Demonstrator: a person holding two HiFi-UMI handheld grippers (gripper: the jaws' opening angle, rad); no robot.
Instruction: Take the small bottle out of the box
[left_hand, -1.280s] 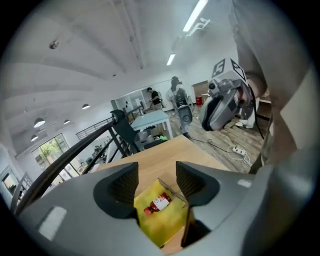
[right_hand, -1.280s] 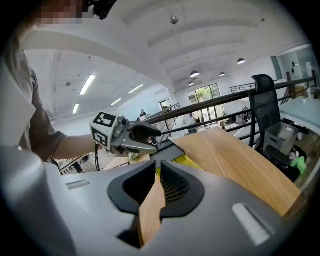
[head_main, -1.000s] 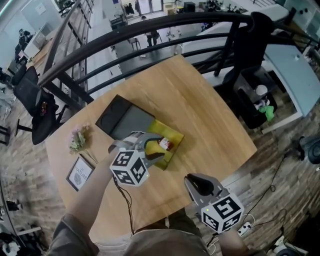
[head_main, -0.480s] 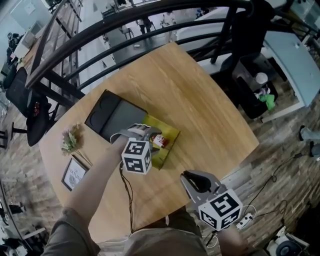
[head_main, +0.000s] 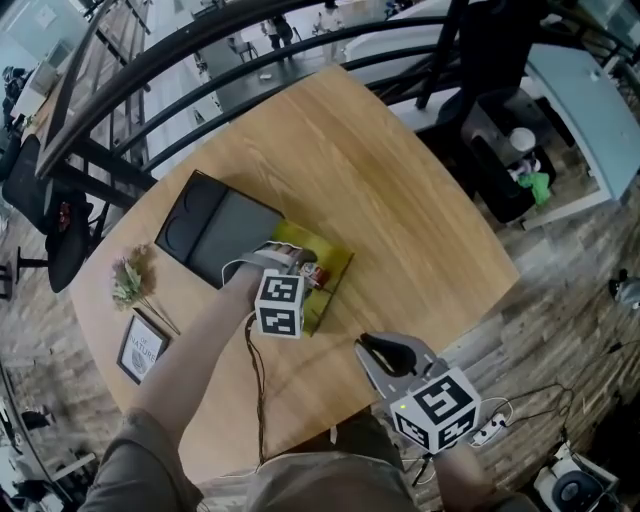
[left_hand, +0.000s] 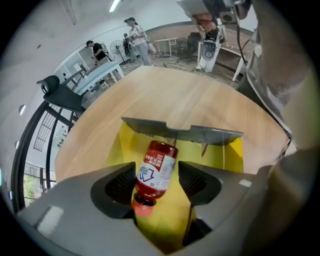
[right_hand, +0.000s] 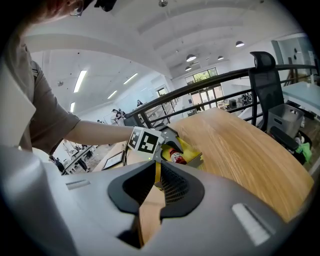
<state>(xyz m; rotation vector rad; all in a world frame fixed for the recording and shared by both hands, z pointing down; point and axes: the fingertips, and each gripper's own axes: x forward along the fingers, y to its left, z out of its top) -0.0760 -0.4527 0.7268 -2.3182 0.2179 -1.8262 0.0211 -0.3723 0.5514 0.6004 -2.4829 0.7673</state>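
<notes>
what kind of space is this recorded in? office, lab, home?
Probably an open-plan office or shared workspace, maybe on an upper level: the wooden table sits beside a dark railing, an office chair stands by it, and desks with people fill the background.

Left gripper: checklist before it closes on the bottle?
1. Jaws apart: ok. The left gripper stands wide; its jaws have just been opening.
2. Target between jaws: ok. The small bottle lies between them, cap toward the camera, slightly tilted.
3. Contact with the bottle's sides: cannot tell. It nearly fills the gap as seen.
4. Box open: ok. The yellow box has its flap folded back, and the bottle lies inside.
5. Box steadied: not ok. Nothing holds it down, so it might lift with the bottle.
6. Right gripper clear: ok. Jaws together, empty, away from the box.
</notes>
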